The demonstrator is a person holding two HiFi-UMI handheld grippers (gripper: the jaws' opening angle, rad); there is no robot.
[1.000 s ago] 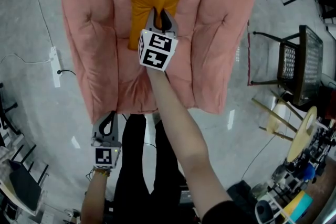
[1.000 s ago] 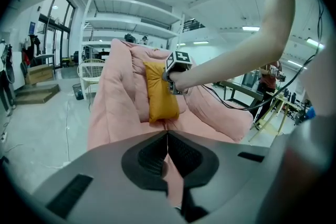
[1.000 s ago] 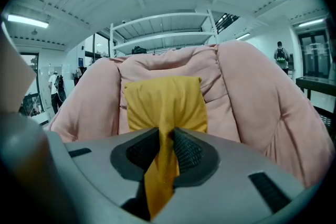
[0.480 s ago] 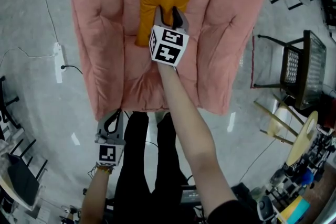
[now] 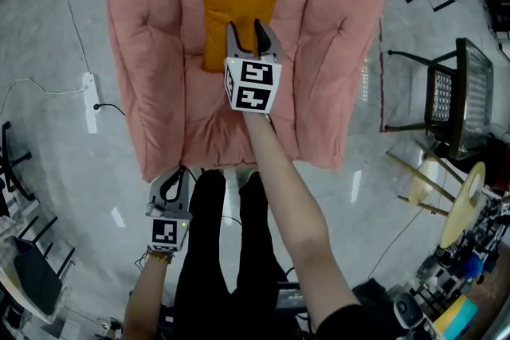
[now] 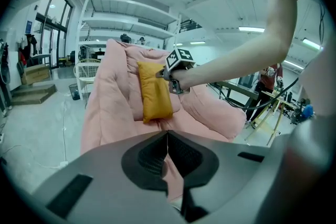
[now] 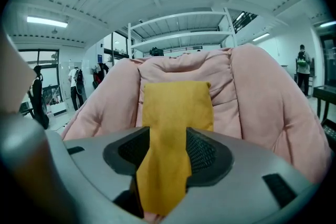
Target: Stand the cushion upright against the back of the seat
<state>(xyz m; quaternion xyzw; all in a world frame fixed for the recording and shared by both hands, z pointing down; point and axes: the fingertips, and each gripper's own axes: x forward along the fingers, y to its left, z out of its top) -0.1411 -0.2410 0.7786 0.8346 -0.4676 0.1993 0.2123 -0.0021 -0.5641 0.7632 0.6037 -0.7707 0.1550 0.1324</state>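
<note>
The right arm [image 5: 283,203] is stretched out bare and nearly straight over the front edge of the pink seat [image 5: 335,52]. The right gripper [image 5: 249,28] is pointed at the seat's back and tipped slightly downward, with its marker cube [image 5: 252,85] turned upward. Its jaws have just been opening and are seen standing apart. The lower end of the cushion [image 5: 239,0] lies in the gap between them and is not visibly pinched. The left gripper [image 5: 177,171] is held low, just off the seat's front corner on the person's left side, and is aimed toward the seat. Its jaws are closed together with nothing between them.

The cushion is seen as a mustard-orange rectangle, taller than it is wide, with softly creased fabric and a fairly straight top edge. It is stood upright in the middle of the seat, between the two padded sides, and its back is leaned against the seat's backrest [image 7: 184,68]. Its top edge is kept below the backrest's top.
</note>
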